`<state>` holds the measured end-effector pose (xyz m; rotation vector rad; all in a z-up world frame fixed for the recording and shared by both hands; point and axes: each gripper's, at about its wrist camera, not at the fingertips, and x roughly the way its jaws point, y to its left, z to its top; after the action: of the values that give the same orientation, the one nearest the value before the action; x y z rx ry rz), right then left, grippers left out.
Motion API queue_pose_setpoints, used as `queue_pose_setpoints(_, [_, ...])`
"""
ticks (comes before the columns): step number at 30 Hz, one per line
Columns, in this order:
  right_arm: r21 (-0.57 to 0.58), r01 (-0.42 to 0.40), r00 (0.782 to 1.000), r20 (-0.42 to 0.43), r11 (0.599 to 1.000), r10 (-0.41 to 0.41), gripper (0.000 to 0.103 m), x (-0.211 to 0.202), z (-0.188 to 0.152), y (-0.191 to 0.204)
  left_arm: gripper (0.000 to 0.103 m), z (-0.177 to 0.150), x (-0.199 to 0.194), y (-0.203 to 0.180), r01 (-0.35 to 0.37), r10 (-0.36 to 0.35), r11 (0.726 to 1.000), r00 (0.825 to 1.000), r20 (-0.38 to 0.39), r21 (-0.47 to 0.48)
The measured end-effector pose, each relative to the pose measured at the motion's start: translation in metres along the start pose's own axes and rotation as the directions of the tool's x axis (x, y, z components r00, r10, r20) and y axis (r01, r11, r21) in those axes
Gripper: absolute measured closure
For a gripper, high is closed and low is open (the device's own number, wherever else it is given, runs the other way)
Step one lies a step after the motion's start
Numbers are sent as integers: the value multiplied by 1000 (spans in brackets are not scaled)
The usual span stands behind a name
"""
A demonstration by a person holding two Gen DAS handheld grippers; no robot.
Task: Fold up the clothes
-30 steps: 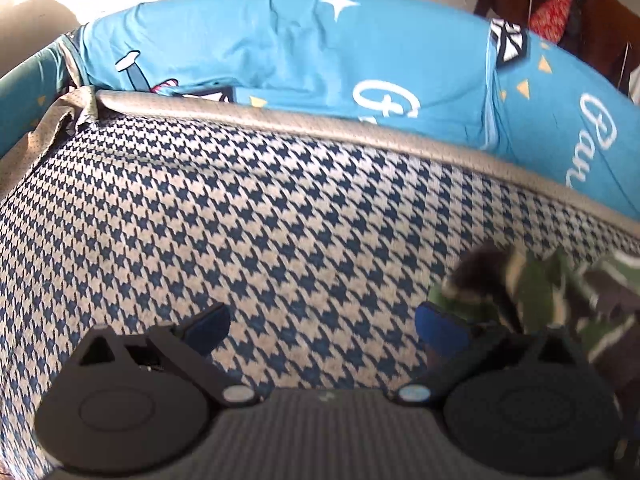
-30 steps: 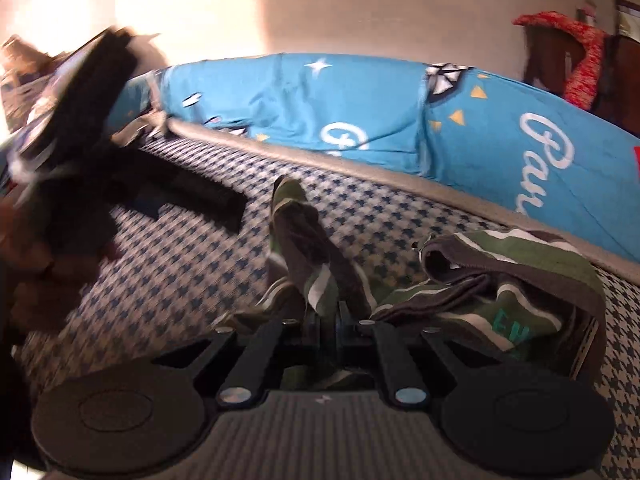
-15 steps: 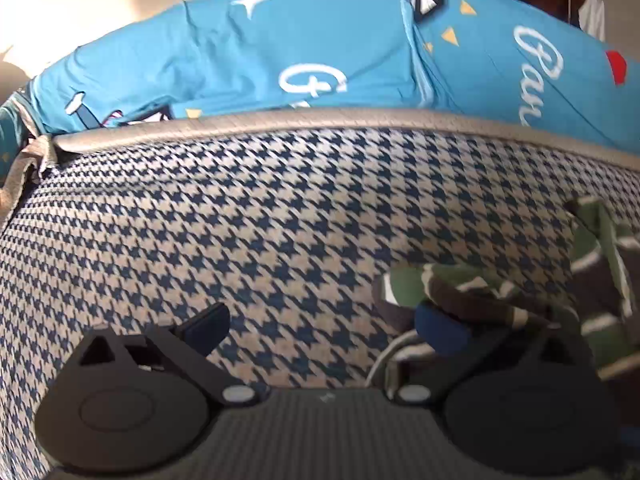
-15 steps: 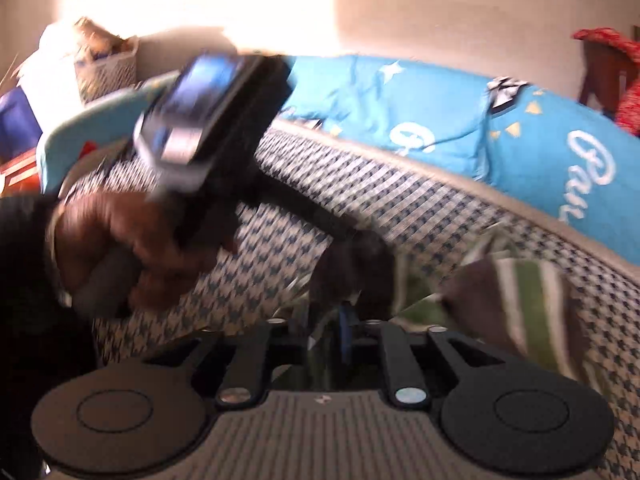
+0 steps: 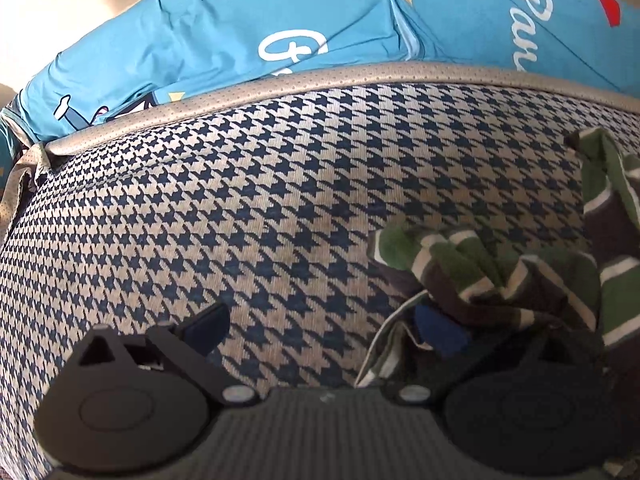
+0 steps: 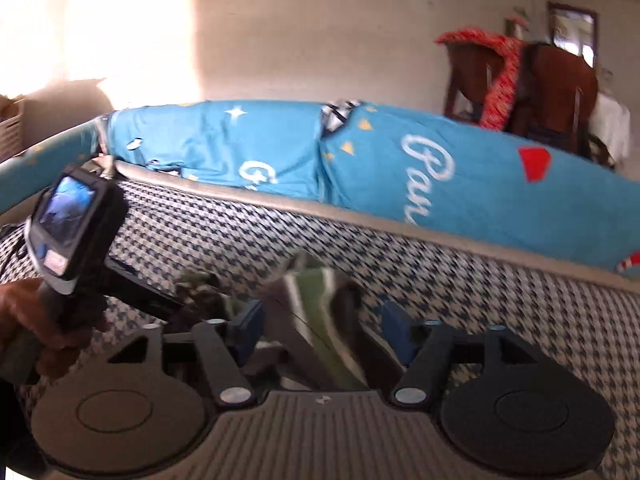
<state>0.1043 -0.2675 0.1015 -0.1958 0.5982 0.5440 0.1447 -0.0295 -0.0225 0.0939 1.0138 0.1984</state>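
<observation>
The green-striped garment (image 5: 496, 280) lies crumpled on the houndstooth mattress (image 5: 240, 208), bunched over the right-hand finger of the left gripper (image 5: 324, 326). That gripper's jaws stand wide apart, its other finger over bare mattress; nothing is clamped. In the right wrist view the garment (image 6: 320, 312) sits blurred between the fingers of the right gripper (image 6: 324, 332), whose jaws have just been opening; the blue pads (image 6: 248, 332) stand off the cloth. A hand (image 6: 36, 328) holds the left gripper's handle. Blue printed pillows (image 6: 400, 164) line the mattress's far edge. A plain wall (image 6: 320, 32) and wooden chair (image 6: 552, 84) stand behind.
</observation>
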Motion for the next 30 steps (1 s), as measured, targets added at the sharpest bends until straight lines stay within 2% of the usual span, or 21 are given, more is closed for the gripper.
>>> queue_pose_setpoints(7, [86, -18, 991, -128, 996, 29, 27, 17, -19, -14, 0, -5, 0, -3, -1, 1, 1000, 1000, -3, 5])
queue_pose_setpoints(14, [238, 27, 964, -263, 971, 37, 25, 59, -29, -21, 0, -12, -8, -10, 2, -2, 1000, 1000, 3, 31])
queue_pose_setpoints(17, [295, 26, 960, -274, 955, 58, 36, 69, -31, -23, 0, -15, -12, -12, 17, -17, 999, 1000, 3, 37])
queue_pose_setpoints(19, [311, 20, 962, -265, 950, 66, 50, 73, -30, -22, 0, -16, -15, -15, 30, -31, 999, 1000, 4, 41])
queue_pose_setpoints(21, [311, 25, 965, -257, 950, 59, 60, 76, -28, -20, 0, -18, -18, -18, 42, -42, 998, 999, 4, 46])
queue_pose_setpoints(25, [329, -2, 976, -205, 944, 74, 71, 80, -21, -18, 0, -21, -24, -22, 56, -56, 997, 998, 7, 53])
queue_pose_setpoints(30, [347, -71, 989, -98, 935, 112, 74, 79, -1, -12, 0, -25, -36, -19, 81, -81, 996, 997, 2, 48])
